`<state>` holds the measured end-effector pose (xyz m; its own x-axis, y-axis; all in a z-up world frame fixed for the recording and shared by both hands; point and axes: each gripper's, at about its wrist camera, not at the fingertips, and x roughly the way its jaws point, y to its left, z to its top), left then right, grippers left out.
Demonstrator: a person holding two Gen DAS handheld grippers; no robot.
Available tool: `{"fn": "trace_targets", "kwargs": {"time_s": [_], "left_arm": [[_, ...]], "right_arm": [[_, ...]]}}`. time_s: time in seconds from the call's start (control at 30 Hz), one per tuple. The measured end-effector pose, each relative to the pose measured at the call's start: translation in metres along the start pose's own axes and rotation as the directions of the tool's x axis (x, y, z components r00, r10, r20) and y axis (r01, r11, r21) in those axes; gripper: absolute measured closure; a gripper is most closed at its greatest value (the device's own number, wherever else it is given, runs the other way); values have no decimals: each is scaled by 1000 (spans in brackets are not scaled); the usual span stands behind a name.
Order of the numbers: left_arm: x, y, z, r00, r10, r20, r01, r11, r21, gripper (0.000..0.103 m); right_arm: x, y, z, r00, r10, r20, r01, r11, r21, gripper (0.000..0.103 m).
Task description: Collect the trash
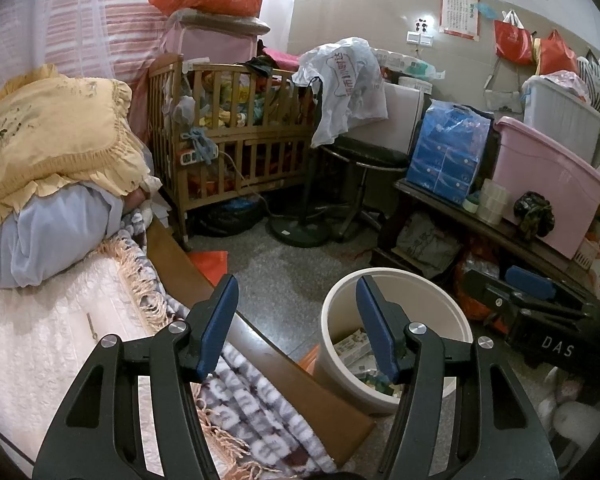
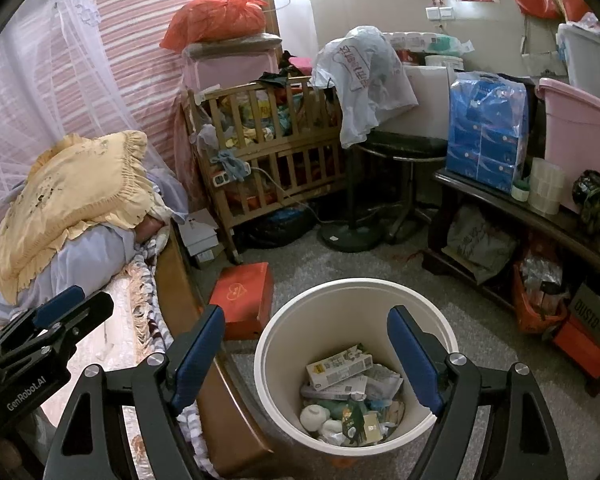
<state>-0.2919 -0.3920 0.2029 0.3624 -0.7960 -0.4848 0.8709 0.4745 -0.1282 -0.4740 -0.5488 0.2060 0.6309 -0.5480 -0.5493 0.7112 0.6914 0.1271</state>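
Observation:
A cream round bin stands on the grey floor beside the bed. Cartons, crumpled paper and small bottles lie inside it. My right gripper hovers open above the bin's mouth, nothing between its blue pads. My left gripper is open and empty too, held over the bed's wooden edge just left of the bin. Each view catches the other tool: the right gripper's black body on the right of the left wrist view, the left gripper over the bed in the right wrist view.
A red flat box lies on the floor by the bed frame. Behind stand a wooden crib full of clothes, a black stool and a fan base. A dark bench with a pink tub lines the right side.

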Motion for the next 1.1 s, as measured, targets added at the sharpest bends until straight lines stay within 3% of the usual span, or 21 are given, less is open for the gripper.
{"fn": "trace_targets", "kwargs": {"time_s": [0.7, 1.1], "left_arm": [[9, -2, -6, 1000, -12, -17, 12, 1000, 7, 43], [12, 8, -11, 999, -22, -31, 21, 1000, -7, 43]], "right_arm": [[7, -10, 2, 1000, 2, -26, -1, 1000, 3, 20], [14, 4, 1, 999, 6, -49, -7, 1000, -20, 20]]}}
